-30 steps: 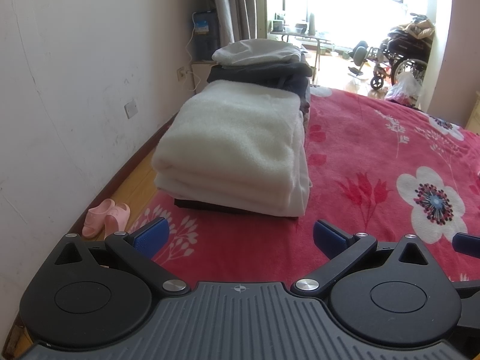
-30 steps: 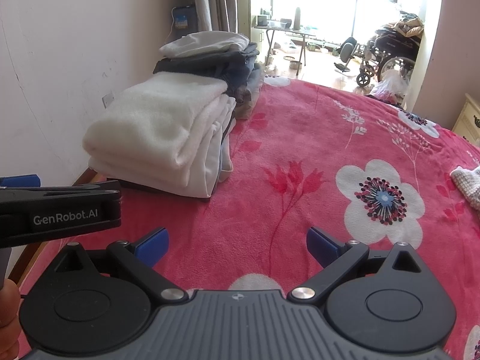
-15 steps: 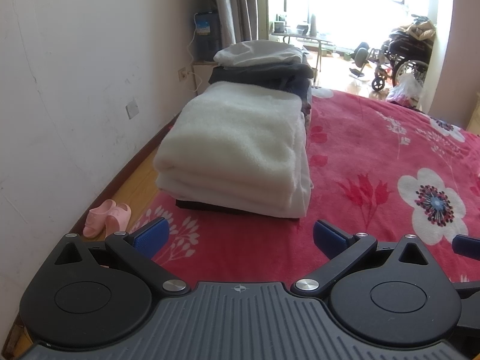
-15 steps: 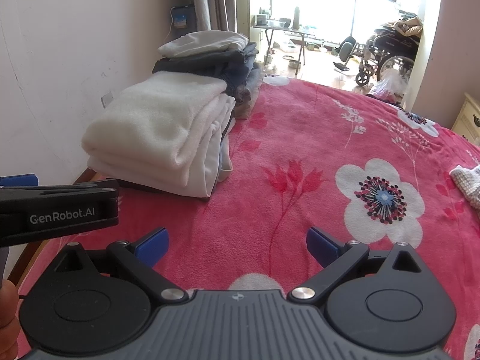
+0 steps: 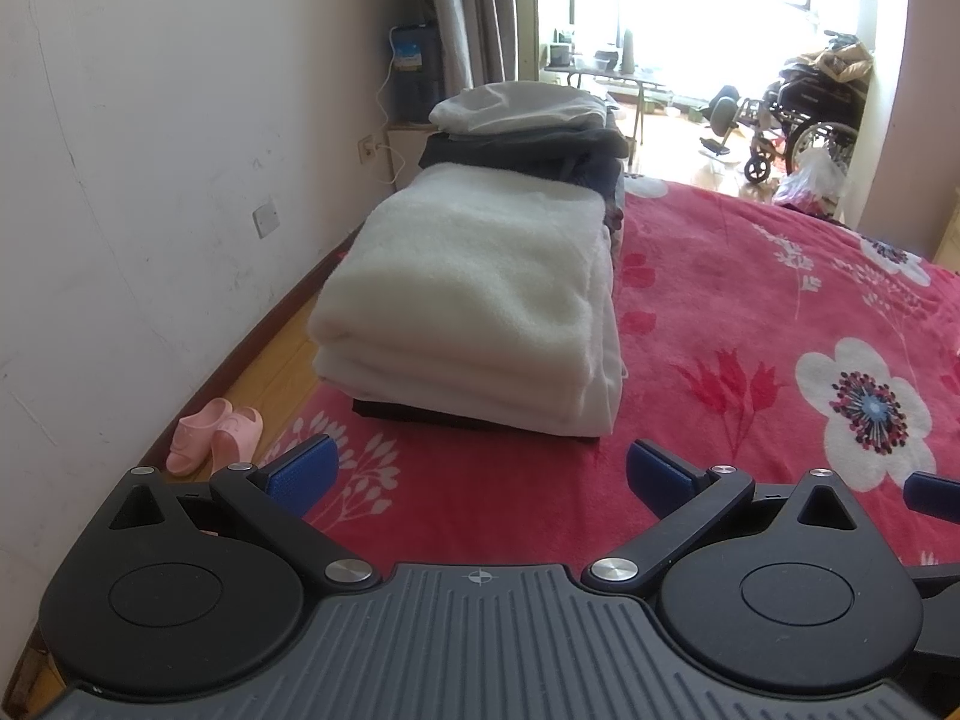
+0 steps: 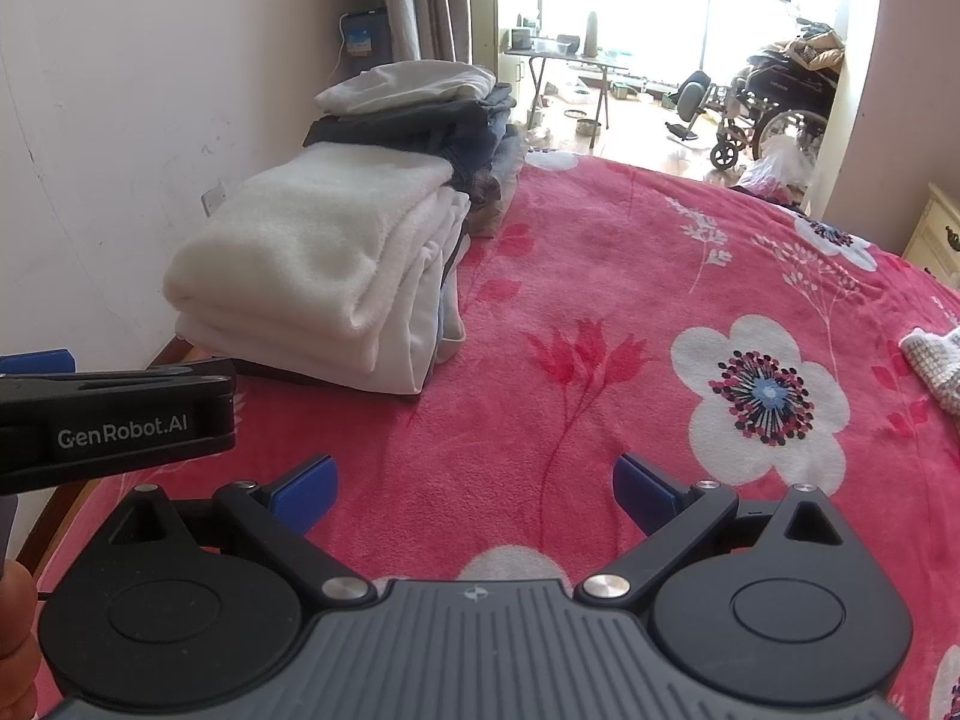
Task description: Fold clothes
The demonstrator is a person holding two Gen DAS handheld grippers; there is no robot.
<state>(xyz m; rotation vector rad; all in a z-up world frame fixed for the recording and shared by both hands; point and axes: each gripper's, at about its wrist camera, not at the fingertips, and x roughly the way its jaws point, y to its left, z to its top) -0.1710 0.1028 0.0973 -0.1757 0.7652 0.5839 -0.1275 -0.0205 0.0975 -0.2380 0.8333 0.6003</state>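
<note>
A folded white fleece garment lies on top of a dark piece on the red flowered blanket, at the bed's left edge. Behind it stands a second stack of folded dark and grey clothes. Both stacks show in the right wrist view, the white one and the dark one. My left gripper is open and empty, just short of the white stack. My right gripper is open and empty over bare blanket, to the right of the left gripper's body. A knitted whitish piece lies at the far right.
A wall runs close along the bed's left side, with pink slippers on the wooden floor between. A wheelchair and a folding table stand in the bright room beyond the bed. A cream cabinet is at the right.
Both grippers have stayed almost still and open; the views shift only slightly. The stacks have not moved.
</note>
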